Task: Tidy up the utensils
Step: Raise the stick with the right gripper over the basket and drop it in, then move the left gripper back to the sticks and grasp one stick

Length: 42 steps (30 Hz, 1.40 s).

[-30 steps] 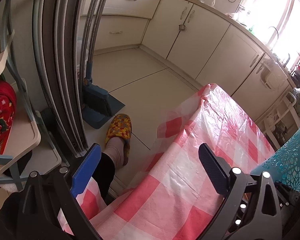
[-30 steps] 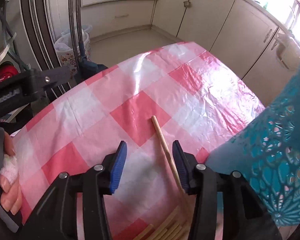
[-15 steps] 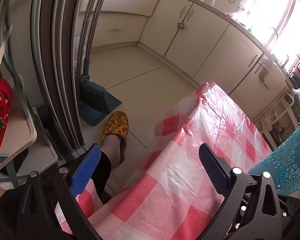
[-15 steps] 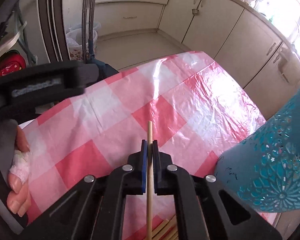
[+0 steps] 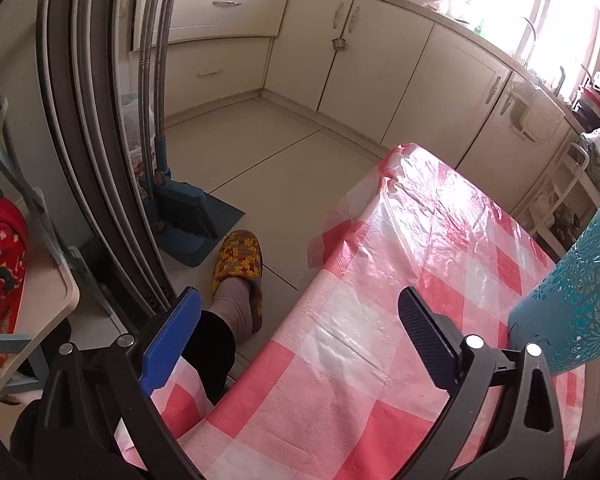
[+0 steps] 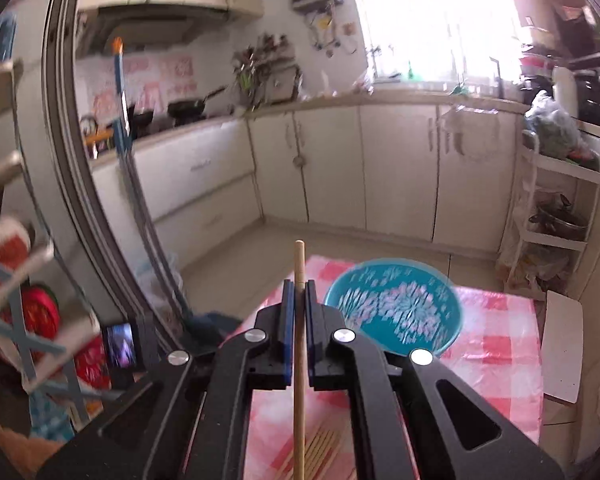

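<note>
My right gripper point(image 6: 299, 286) is shut on a wooden chopstick point(image 6: 299, 360), lifted above the pink checked tablecloth point(image 6: 496, 344); the stick runs forward between the jaws and pokes out past them. A teal patterned holder point(image 6: 394, 308) stands on the table just right of and beyond the gripper, its open mouth facing me. Several more chopsticks point(image 6: 320, 452) lie on the cloth below the gripper. My left gripper point(image 5: 300, 316) is open and empty over the table's left edge, with the teal holder point(image 5: 576, 304) to its right.
A person's leg in a yellow slipper point(image 5: 240, 260) stands by the table edge. A broom and dustpan point(image 5: 188, 216) lean by the fridge. Cream cabinets point(image 6: 396, 176) line the far wall. A white shelf rack point(image 6: 556, 216) stands at the right.
My right gripper closed on the chopstick, lifted it off the cloth and tilted up towards the teal holder. My left gripper drifted only slightly and stays open.
</note>
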### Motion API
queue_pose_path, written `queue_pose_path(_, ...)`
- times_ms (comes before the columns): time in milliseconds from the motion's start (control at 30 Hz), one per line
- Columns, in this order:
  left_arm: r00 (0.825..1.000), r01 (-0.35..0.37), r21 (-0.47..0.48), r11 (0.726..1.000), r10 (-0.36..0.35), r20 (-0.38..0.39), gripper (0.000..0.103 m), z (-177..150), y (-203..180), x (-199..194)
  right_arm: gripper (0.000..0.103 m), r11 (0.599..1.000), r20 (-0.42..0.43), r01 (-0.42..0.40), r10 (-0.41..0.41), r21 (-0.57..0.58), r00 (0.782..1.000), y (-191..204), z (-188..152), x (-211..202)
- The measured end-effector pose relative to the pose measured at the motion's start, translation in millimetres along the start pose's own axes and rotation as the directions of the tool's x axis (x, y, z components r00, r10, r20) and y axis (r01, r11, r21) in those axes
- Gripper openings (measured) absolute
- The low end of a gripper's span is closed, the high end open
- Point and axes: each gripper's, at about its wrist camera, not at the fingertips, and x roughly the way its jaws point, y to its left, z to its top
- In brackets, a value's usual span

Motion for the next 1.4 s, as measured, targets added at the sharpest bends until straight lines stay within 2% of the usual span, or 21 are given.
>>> queue_pose_path(100, 1.0, -0.008, 0.014, 1.0, 0.008, -0.012, 0.095, 0.1, -2.4, 1.3, 0.006, 0.995, 0.154, 0.041, -0.055, 0.093, 0.987, -22.2, 34.7, -13.7)
queue_pose_path(167, 1.0, -0.008, 0.022, 1.0, 0.009, -0.02, 0.095, 0.0, -4.1, 2.2, 0.006, 0.987, 0.234, 0.074, -0.107, 0.144, 0.966, -32.9, 52.3, -11.3)
queue_pose_path(267, 0.999, -0.008, 0.041, 0.999, 0.009, -0.032, 0.095, -0.4, -7.7, 4.1, 0.006, 0.974, 0.304, 0.114, -0.171, 0.196, 0.937, -44.8, 64.0, 2.6)
queue_pose_path(367, 0.999, -0.006, 0.061, 0.998, 0.009, -0.044, 0.095, -0.9, -11.7, 6.3, 0.006, 0.959, 0.326, 0.184, -0.248, 0.215, 0.912, -52.3, 60.4, 24.1)
queue_pose_path(467, 0.998, -0.004, 0.077, 0.997, 0.009, -0.055, 0.095, -1.0, -15.0, 8.8, 0.006, 0.947, 0.298, 0.244, -0.3, 0.208, 0.906, -63.4, 47.0, 43.3)
queue_pose_path(600, 0.998, -0.002, 0.092, 0.996, 0.008, -0.061, 0.095, -1.4, -18.0, 9.8, 0.006, 0.942, 0.216, 0.286, -0.321, 0.177, 0.922, -69.5, 19.9, 67.0)
queue_pose_path(800, 0.998, -0.008, 0.11, 0.994, 0.015, -0.068, 0.095, -2.1, -23.1, 11.0, 0.007, 0.95, 0.12, 0.288, -0.302, 0.119, 0.946, -68.0, -14.4, 70.6)
queue_pose_path(900, 0.997, -0.011, 0.114, 0.993, 0.019, -0.071, 0.095, -2.4, -23.7, 11.8, 0.009, 0.953, 0.103, 0.294, -0.301, 0.074, 0.948, -61.6, -19.5, 62.5)
queue_pose_path(967, 0.997, -0.012, 0.114, 0.993, 0.02, -0.072, 0.095, -2.9, -24.1, 11.7, 0.021, 0.954, 0.096, 0.297, -0.3, 0.049, 0.949, -56.8, -20.3, 54.3)
queue_pose_path(1100, 0.997, -0.007, 0.123, 0.992, 0.017, -0.076, 0.095, -3.5, -24.8, 12.0, 0.037, 0.946, 0.088, 0.323, -0.321, -0.009, 0.943, -42.5, -19.8, 34.7)
queue_pose_path(1167, 0.997, -0.002, 0.134, 0.991, 0.013, -0.079, 0.095, -4.2, -25.9, 11.8, 0.051, 0.941, 0.07, 0.337, -0.334, -0.032, 0.94, -34.5, -21.7, 25.1)
queue_pose_path(1400, 0.997, 0.013, 0.181, 0.983, 0.001, -0.076, 0.095, -7.2, -32.5, 8.5, 0.061, 0.928, -0.013, 0.364, -0.366, -0.081, 0.93, -20.6, -36.7, 2.9)
